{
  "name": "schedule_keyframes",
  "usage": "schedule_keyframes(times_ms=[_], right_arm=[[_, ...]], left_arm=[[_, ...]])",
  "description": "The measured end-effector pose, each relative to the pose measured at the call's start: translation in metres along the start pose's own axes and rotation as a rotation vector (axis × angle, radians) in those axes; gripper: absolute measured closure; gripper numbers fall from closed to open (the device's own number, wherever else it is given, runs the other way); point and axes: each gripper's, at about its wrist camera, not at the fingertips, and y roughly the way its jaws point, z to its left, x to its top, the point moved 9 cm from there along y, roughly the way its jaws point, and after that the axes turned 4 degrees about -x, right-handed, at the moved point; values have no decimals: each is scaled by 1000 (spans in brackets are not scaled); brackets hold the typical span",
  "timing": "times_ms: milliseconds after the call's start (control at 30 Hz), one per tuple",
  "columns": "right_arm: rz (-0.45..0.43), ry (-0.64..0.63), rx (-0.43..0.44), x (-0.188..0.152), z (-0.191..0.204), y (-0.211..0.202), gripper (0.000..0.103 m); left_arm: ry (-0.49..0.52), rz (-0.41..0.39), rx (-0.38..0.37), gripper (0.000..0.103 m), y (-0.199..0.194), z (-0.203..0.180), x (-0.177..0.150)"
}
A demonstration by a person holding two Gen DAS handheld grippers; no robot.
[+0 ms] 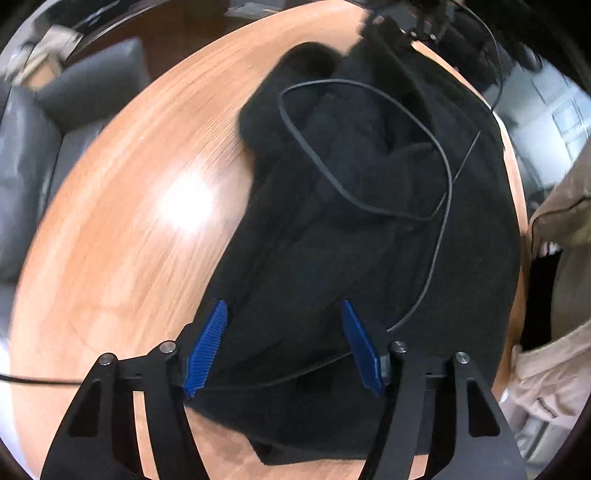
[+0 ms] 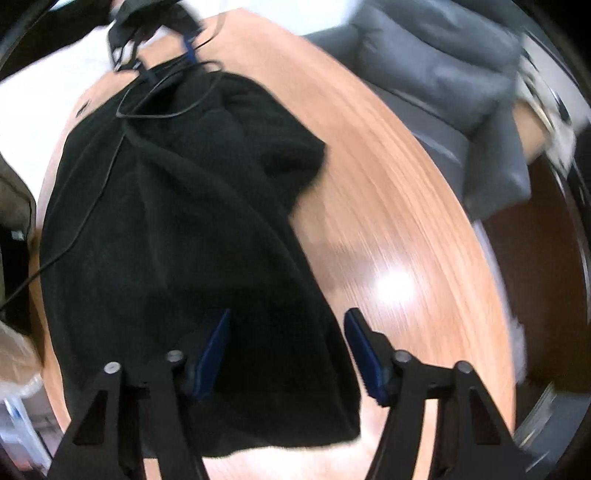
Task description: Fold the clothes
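Observation:
A black fleece garment (image 1: 369, 221) lies rumpled on a round wooden table (image 1: 129, 221). It also shows in the right wrist view (image 2: 177, 229) on the same table (image 2: 399, 206). My left gripper (image 1: 284, 314) is open, its blue pads (image 1: 207, 347) spread above the garment's near end. My right gripper (image 2: 288, 321) is open above the opposite end of the garment, its blue pads (image 2: 364, 350) spread. Each gripper appears at the far end of the other's view, the right gripper (image 1: 417, 22) and the left gripper (image 2: 155, 22). Thin black cables (image 1: 439, 177) lie looped over the cloth.
A grey sofa (image 1: 44, 129) stands beyond the table and shows in the right wrist view (image 2: 461, 81). The person's beige clothing (image 1: 554, 295) is at the table's right edge. The frames are motion-blurred.

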Motion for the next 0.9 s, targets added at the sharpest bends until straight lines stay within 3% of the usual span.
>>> schedule_keyframes(times_ms=[67, 167, 200, 233, 300, 600, 767, 833, 867, 900], right_arm=[[-11, 45, 26, -10, -5, 3, 65], [-44, 81, 46, -13, -7, -1, 82], [-49, 89, 38, -15, -10, -3, 88], [-53, 99, 28, -17, -14, -6, 89], [-52, 116, 8, -25, -21, -12, 93], [-18, 171, -50, -58, -37, -11, 94], [0, 182, -74, -36, -45, 6, 94], [-14, 183, -93, -29, -44, -1, 90], [-34, 181, -94, -25, -41, -6, 84], [-61, 179, -91, -21, -37, -11, 71]], left_arm=[[-24, -8, -15, 43, 0, 7, -6], [-56, -24, -22, 61, -4, 20, -12], [-71, -25, -17, 73, -6, 25, -16], [-86, -26, -12, 78, -8, 30, -19], [-115, -28, -1, 78, -12, 39, -27], [-187, -19, 24, 79, -23, 60, -50], [-188, -31, 49, 79, -37, 58, -54], [-184, -57, 56, 79, -47, 55, -53], [-181, -71, 57, 79, -51, 55, -51], [-178, -84, 60, 79, -54, 55, -50]])
